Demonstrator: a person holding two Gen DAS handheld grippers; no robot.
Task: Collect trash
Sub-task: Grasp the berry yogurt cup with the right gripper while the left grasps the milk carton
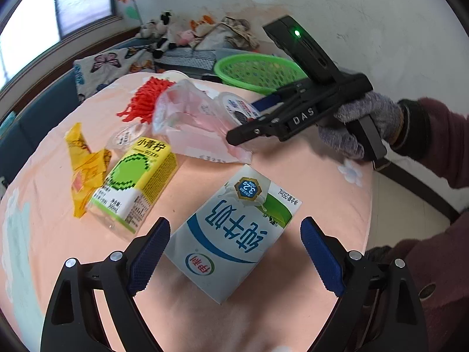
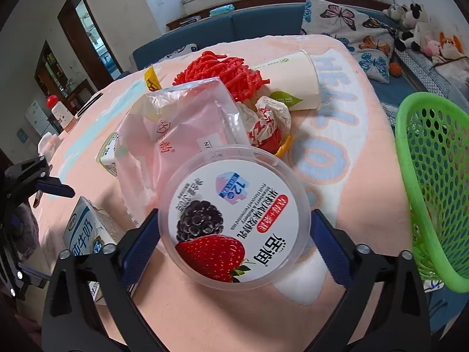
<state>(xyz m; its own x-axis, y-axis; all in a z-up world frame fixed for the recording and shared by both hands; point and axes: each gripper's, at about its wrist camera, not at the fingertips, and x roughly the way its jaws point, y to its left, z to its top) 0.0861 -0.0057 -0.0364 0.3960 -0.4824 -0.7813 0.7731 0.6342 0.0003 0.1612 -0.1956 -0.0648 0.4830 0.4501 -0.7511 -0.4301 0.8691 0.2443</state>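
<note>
In the left wrist view the left claw [image 1: 234,252] stands spread wide at the bottom of the frame, its blue pads either side of a white milk carton [image 1: 234,234] lying flat on the peach tabletop [image 1: 307,182], neither pad touching it; a yellow-green juice carton [image 1: 137,182] lies to the left of centre. In the right wrist view the right claw [image 2: 234,240] is likewise released, flanking a berry yogurt cup [image 2: 234,220] at lower centre; whether its pads touch the rim is unclear; a green basket [image 2: 433,182] stands at the right edge.
</note>
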